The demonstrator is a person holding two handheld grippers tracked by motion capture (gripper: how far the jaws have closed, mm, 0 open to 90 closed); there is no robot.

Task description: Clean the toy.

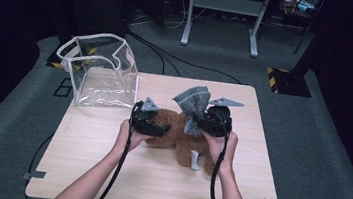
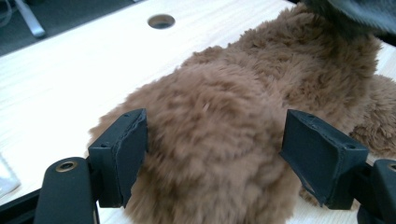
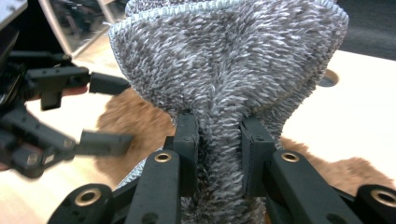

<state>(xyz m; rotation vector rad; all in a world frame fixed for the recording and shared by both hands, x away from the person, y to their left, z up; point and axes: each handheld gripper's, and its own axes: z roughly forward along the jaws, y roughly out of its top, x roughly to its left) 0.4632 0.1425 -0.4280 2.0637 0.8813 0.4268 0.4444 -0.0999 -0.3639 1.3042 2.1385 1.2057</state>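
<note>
A brown plush toy (image 1: pixel 176 129) lies on the wooden table (image 1: pixel 106 167) between my hands. My left gripper (image 1: pixel 158 130) stands open at the toy's left end. In the left gripper view its jaws flank a rounded furry part of the brown plush toy (image 2: pixel 224 140), and the right pad stands clear of the fur. My right gripper (image 1: pixel 197 119) is shut on a grey fuzzy cloth (image 1: pixel 193 101) and holds it up above the toy. The right gripper view has the grey cloth (image 3: pixel 224 60) pinched between the pads and fanning out above them, with the left gripper (image 3: pixel 116 112) beyond.
A clear plastic bag (image 1: pixel 100 68) with white trim stands open at the table's back left corner. A cable hole (image 2: pixel 161 21) is cut into the tabletop. A small white tag (image 1: pixel 195 161) hangs off the toy near my right hand. Dark floor and a metal stand lie beyond the table.
</note>
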